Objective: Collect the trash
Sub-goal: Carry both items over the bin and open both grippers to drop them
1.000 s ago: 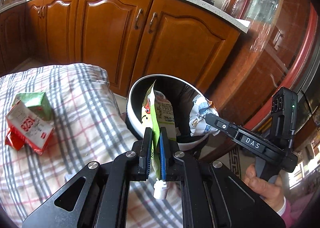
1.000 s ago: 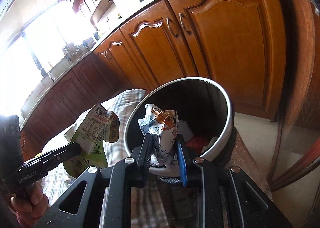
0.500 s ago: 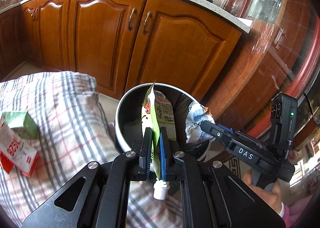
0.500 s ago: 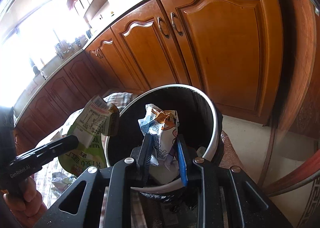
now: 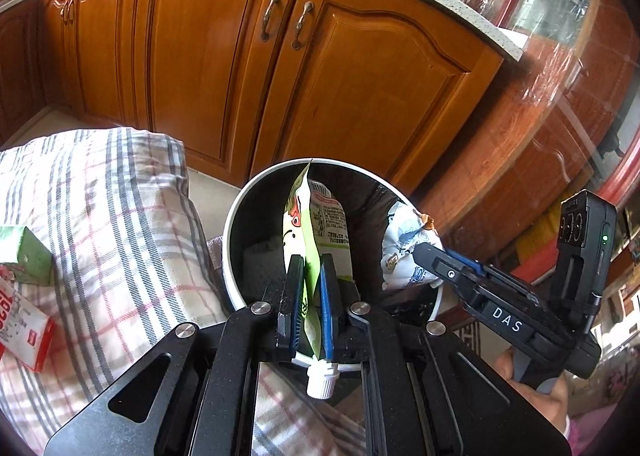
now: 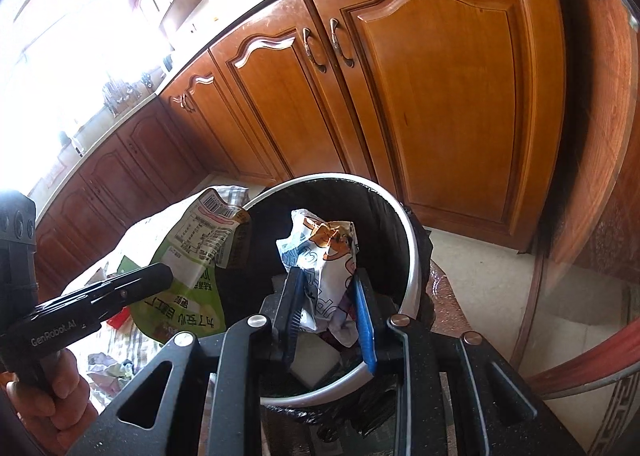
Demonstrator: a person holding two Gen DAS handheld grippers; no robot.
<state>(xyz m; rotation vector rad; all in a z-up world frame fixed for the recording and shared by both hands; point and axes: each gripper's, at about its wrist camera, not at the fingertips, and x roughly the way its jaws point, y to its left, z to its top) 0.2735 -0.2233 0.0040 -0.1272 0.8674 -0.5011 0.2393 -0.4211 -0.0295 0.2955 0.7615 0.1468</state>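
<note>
My left gripper (image 5: 311,306) pinches a green pouch (image 5: 316,224) with a white cap, and my right gripper (image 6: 326,306) squeezes a crumpled white bag (image 6: 324,256) between its jaws. A moment ago both pieces hung near the edge of the bin (image 5: 236,216), with the checked cloth (image 5: 120,216) under my left side. Now both have slid across and sit right over the dark open mouth of the bin. I think that means I am ready to let go and drop them in. A green box (image 5: 24,252) and a red and white packet (image 5: 24,328) still lie on the cloth, so more trash waits.
</note>
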